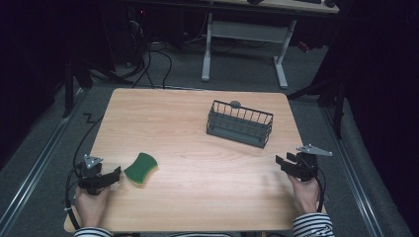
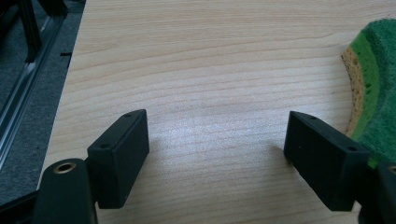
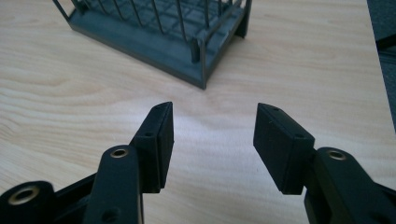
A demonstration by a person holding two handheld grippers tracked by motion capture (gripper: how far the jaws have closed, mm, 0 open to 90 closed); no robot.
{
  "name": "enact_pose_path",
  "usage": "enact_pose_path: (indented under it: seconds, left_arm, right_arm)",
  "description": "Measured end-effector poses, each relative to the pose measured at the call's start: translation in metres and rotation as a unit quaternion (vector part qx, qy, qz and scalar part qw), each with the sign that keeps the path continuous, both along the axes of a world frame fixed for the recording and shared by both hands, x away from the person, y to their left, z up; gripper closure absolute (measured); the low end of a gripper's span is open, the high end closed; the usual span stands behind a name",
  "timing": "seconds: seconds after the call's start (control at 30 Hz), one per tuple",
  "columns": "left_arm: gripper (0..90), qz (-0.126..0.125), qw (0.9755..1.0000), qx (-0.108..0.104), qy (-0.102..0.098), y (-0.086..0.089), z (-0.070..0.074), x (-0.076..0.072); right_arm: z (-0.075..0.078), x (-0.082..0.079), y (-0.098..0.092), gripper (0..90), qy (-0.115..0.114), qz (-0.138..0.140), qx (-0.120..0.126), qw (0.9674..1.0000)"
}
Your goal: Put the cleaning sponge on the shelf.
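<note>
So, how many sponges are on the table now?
1. The green sponge lies near the table's front left, just right of the left tool. None shows inside the wire basket.

Overhead view, two close gripper-mounted views

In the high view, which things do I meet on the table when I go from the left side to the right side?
left gripper → green sponge → dark wire basket → right gripper

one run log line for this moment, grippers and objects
left gripper: open, beside green sponge | right gripper: open, empty | dark wire basket: upright, on light wooden table
</note>
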State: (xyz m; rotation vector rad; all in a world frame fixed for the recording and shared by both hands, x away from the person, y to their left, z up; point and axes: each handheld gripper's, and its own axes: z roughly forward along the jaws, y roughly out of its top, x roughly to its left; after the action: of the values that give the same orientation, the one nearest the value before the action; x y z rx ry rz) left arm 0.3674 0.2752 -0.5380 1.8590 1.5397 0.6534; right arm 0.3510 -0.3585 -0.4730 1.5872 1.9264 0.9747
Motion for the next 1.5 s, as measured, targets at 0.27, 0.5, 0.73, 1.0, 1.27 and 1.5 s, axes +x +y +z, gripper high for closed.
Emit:
enact_pose_path:
  seconds: [0.27, 0.5, 0.73, 1.0, 1.27, 1.5]
  left_arm:
    - [22.4, -0.001, 1.0000, -0.001, 0.001, -0.001, 0.000, -0.001]
    - [22.4, -0.001, 1.0000, 0.000, 0.001, -0.001, 0.000, -0.001]
    - [22.4, -0.001, 1.0000, 0.000, 0.001, -0.001, 0.000, -0.001]
    - [22.4, -0.001, 1.0000, 0.000, 0.000, -0.001, 0.000, -0.001]
    - [22.4, 0.000, 1.0000, 0.000, 0.000, -0.001, 0.000, -0.001]
    - [22.4, 0.000, 1.0000, 0.000, 0.000, -0.001, 0.000, -0.001]
  right_arm:
    - [0.024, 0.021, 0.000, 49.4, -0.012, 0.010, 0.007, 0.9999]
    - [0.045, 0.050, -0.001, 49.8, -0.020, 0.010, 0.012, 0.9997]
    - [0.060, 0.085, -0.002, 49.8, -0.009, 0.002, 0.006, 0.9999]
    - [0.067, 0.124, 0.004, 49.4, 0.017, -0.002, -0.010, 0.9998]
    - [0.059, 0.152, 0.012, 49.3, 0.045, -0.006, -0.022, 0.9987]
    - [0.048, 0.169, 0.017, 49.3, 0.069, -0.019, -0.033, 0.9969]
